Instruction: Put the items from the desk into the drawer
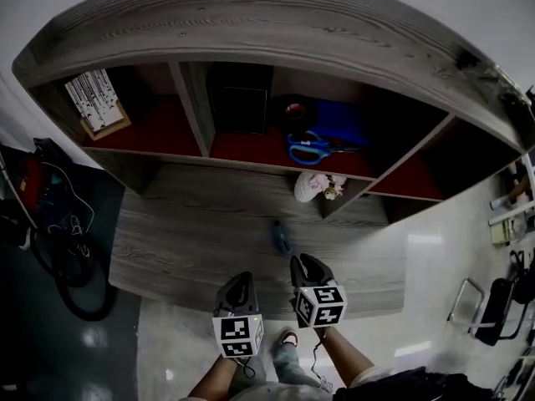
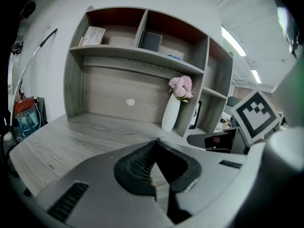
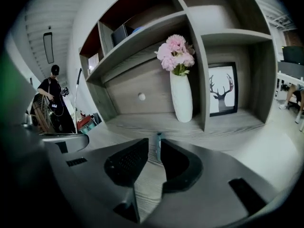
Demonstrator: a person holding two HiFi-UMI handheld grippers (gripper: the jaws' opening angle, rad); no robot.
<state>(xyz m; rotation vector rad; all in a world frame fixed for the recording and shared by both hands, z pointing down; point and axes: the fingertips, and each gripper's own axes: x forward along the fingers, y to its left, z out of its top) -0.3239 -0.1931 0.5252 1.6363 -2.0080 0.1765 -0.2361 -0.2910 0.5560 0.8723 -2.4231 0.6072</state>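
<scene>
A small blue stick-shaped item (image 1: pixel 279 236) lies on the grey wooden desk (image 1: pixel 184 241), a little in front of the hutch. In the right gripper view that blue item (image 3: pixel 158 146) shows through the narrow gap between the jaw tips, just beyond them. My right gripper (image 1: pixel 299 262) (image 3: pixel 154 144) is slightly open and holds nothing. My left gripper (image 1: pixel 242 279) (image 2: pixel 156 141) hovers over the desk's near edge, its jaw tips meeting with nothing between them. A small round knob (image 3: pixel 141 97) (image 2: pixel 130 101) sits on the wooden panel under the shelves.
A white vase of pink flowers (image 1: pixel 313 186) (image 3: pixel 180 96) stands by the hutch divider. Blue scissors (image 1: pixel 313 149), a tape roll (image 1: pixel 292 109) and a black box (image 1: pixel 241 97) sit in the shelves. A framed deer picture (image 3: pixel 222 95) stands at right. A person (image 3: pixel 51 101) stands far left.
</scene>
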